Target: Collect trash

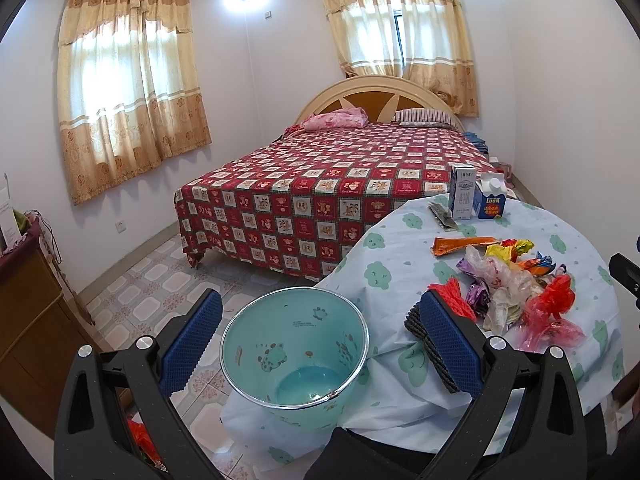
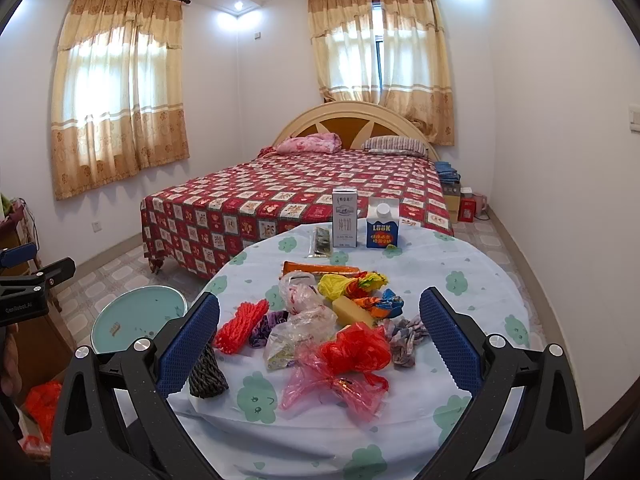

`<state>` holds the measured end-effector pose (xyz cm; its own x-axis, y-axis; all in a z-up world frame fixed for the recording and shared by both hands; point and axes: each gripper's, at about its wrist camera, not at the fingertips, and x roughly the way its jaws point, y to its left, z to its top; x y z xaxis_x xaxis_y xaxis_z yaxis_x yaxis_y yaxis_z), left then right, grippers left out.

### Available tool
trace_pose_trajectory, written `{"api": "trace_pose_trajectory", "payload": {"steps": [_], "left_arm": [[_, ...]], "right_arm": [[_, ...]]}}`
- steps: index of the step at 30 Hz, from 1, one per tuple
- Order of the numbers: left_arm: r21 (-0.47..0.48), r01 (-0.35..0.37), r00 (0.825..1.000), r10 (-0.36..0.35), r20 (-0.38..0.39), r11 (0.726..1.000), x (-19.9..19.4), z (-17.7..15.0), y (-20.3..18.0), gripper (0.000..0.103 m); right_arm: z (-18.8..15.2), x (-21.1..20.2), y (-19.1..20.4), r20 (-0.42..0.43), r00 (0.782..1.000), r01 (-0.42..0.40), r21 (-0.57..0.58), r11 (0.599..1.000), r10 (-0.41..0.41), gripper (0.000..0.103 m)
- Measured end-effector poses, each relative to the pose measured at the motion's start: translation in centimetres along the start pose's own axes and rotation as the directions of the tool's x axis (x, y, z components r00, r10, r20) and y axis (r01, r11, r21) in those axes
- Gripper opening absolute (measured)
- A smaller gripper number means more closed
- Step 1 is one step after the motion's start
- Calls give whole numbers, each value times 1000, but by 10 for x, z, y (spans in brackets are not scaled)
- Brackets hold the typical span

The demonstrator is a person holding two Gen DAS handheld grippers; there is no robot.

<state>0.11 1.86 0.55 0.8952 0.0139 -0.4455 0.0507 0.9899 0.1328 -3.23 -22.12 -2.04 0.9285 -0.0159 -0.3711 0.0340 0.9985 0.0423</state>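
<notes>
On a round table (image 2: 460, 264) covered with a pale cloth printed with green clouds lies a loose heap of trash (image 2: 328, 320) at the centre. In it: a red mesh bundle (image 2: 240, 326) at 9 o'clock, a red plastic bag (image 2: 356, 350) at 6 o'clock, clear crumpled bags, a yellow block, coloured wrappers and a long orange wrapper (image 2: 320, 269) at 12 o'clock. A dark woven roll (image 2: 206, 372) lies at the table's 8 o'clock edge. Two cartons stand at the far edge, at 12 o'clock: a tall white carton (image 2: 345, 218) and a blue carton (image 2: 382, 228), with a dark flat packet just to their left.

The right gripper (image 2: 320, 344) hovers over the heap, its two blue-padded fingers wide apart, holding nothing.

Beside the table, at 9 o'clock, stands one empty turquoise bin (image 1: 294, 346). The left gripper (image 1: 320, 344) hangs above it, fingers also spread and empty, its right finger close to the dark roll.

Behind it all stands a bed (image 2: 296, 192) with a red checked cover and two pillows, and two curtained windows.
</notes>
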Motion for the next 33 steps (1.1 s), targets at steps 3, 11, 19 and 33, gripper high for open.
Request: {"api": "trace_pose_trajectory", "payload": {"steps": [3, 11, 19, 33], "left_arm": [[1, -1, 1000, 1, -1, 1000, 0, 0, -1, 97], [-1, -20, 999, 20, -28, 1000, 11, -15, 2, 97], [40, -5, 990, 11, -137, 999, 53, -47, -37, 97], [83, 47, 980, -30, -196, 995, 95, -74, -99, 97]], "right_arm": [[-1, 1, -1, -3, 1000, 2, 1, 1000, -2, 98], [-11, 16, -12, -29, 999, 35, 7, 999, -35, 98], [-48, 47, -30, -84, 988, 128, 0, 992, -127, 98], [-82, 78, -42, -154, 980, 128, 1, 992, -127, 94]]}}
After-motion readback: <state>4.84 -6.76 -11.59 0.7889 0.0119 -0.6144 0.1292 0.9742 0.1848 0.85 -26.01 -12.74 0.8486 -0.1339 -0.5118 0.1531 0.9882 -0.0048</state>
